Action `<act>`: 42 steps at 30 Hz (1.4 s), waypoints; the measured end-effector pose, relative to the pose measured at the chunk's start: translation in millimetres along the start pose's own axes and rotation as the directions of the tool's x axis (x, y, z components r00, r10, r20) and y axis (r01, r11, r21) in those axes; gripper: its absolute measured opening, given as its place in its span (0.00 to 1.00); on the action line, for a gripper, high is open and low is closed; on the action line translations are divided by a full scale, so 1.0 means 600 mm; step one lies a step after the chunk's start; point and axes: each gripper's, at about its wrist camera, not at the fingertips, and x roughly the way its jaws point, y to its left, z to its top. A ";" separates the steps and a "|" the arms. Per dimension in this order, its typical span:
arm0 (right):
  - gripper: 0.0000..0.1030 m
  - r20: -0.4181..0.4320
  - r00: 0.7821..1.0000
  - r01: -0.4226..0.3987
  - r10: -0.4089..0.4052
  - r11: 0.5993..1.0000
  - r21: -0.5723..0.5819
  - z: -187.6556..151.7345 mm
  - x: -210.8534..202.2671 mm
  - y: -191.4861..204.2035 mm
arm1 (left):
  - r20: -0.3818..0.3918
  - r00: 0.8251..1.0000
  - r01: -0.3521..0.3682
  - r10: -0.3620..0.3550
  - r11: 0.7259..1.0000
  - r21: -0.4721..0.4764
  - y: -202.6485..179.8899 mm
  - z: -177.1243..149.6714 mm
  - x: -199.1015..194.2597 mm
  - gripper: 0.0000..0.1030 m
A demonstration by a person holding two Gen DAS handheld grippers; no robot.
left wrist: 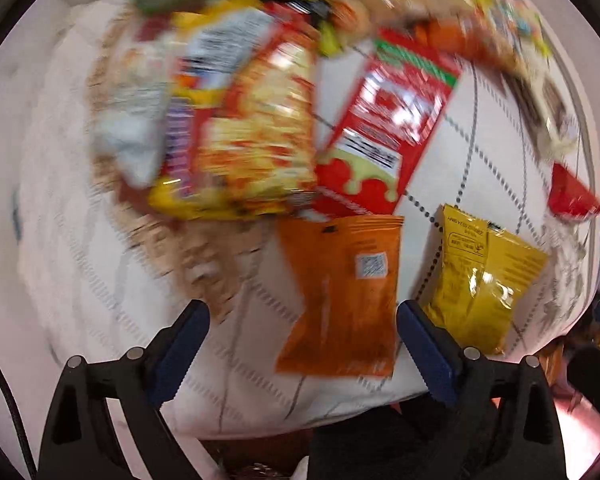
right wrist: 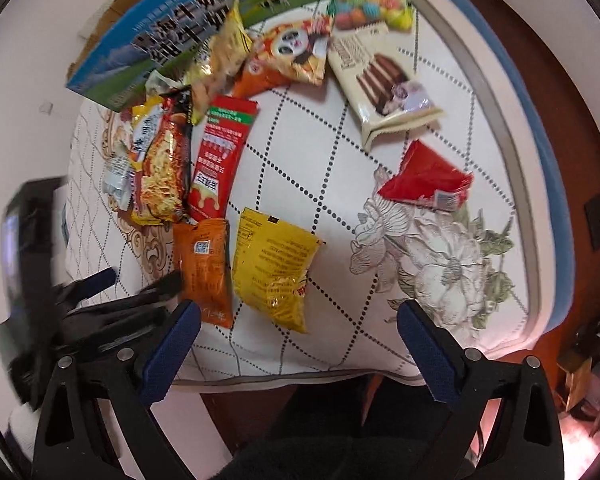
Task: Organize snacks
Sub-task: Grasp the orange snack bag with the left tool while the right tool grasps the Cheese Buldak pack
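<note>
While we look through the left camera, our left gripper (left wrist: 302, 344) is wide open and holds nothing. The orange packet (left wrist: 340, 292) lies flat on the white quilted cloth (left wrist: 452, 152), right between the two fingers (left wrist: 180, 352). Its long side runs from near to far, along the way the fingers point. The yellow packet (left wrist: 480, 276) lies just to the right of it. Farther away the picture is blurry, but we can see a red packet (left wrist: 384, 128).

Through the right camera, our right gripper (right wrist: 298, 346) is wide open and empty too. The yellow packet (right wrist: 274, 268) lies a little far of its fingers, toward the left one. The orange packet (right wrist: 206, 268) is farther left, beside the left gripper (right wrist: 140, 284). We think the left hand is nearer to the orange packet.
</note>
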 end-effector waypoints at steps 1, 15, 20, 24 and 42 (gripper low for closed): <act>0.96 -0.008 1.000 -0.002 0.002 1.000 0.012 0.001 0.010 -0.002 | -0.021 1.000 0.014 -0.013 1.000 0.011 -0.005 0.004 0.018 0.83; 0.91 -0.029 0.998 0.052 -0.051 0.997 0.056 -0.007 0.094 0.040 | -0.018 0.997 0.071 -0.078 0.967 -0.246 0.121 -0.076 0.034 0.54; 0.65 -0.071 0.991 0.115 -0.114 0.993 0.012 0.012 0.163 0.089 | -0.012 0.998 0.054 -0.061 0.946 -0.319 0.186 -0.109 0.026 0.54; 0.64 -0.035 0.978 0.202 -0.206 0.974 -0.099 0.028 0.167 0.111 | 0.015 0.996 0.084 -0.085 0.910 -0.406 0.250 -0.130 0.012 0.54; 0.89 0.046 0.999 0.014 -0.014 1.000 -0.004 0.205 0.150 0.283 | 0.126 0.975 0.223 -0.184 0.802 -0.554 0.466 -0.140 -0.014 0.54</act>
